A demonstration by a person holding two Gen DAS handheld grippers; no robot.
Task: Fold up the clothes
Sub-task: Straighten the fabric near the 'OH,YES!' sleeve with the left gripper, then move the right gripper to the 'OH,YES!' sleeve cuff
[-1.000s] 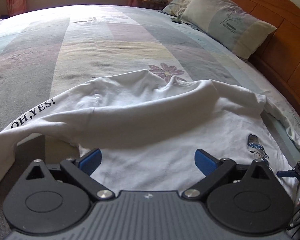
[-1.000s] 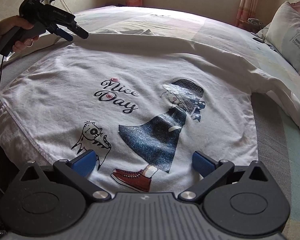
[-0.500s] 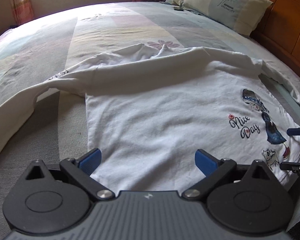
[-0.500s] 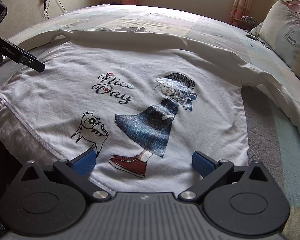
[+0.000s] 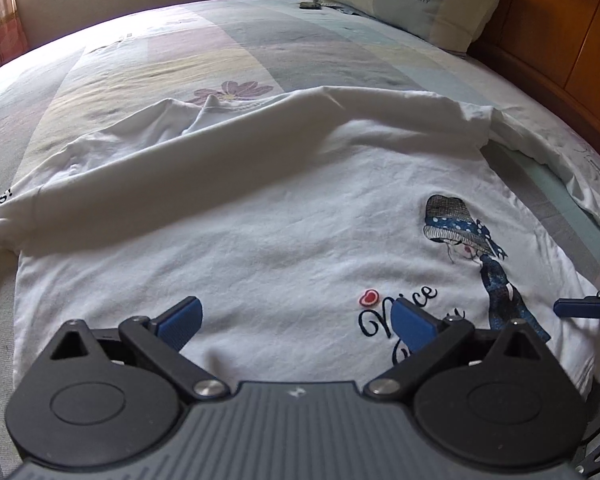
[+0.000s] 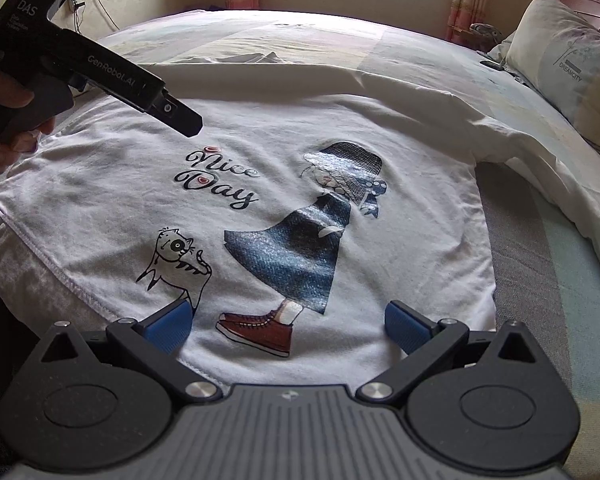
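Hovering low over the hem, the right gripper (image 6: 287,322) has its blue pads spread wide and empty, the printed sneaker showing between them. The left gripper (image 5: 296,320), equally apart and holding nothing, has swung in over the white T-shirt (image 6: 340,128) within the last second, from the left sleeve side to above the "Nice Day" lettering (image 6: 216,178). The shirt lies front up on the bed (image 5: 148,64), its left sleeve (image 5: 172,176) already laid across the chest and the right sleeve (image 6: 540,160) still flung out toward the pillow (image 6: 568,68). That sleeve probably comes next.
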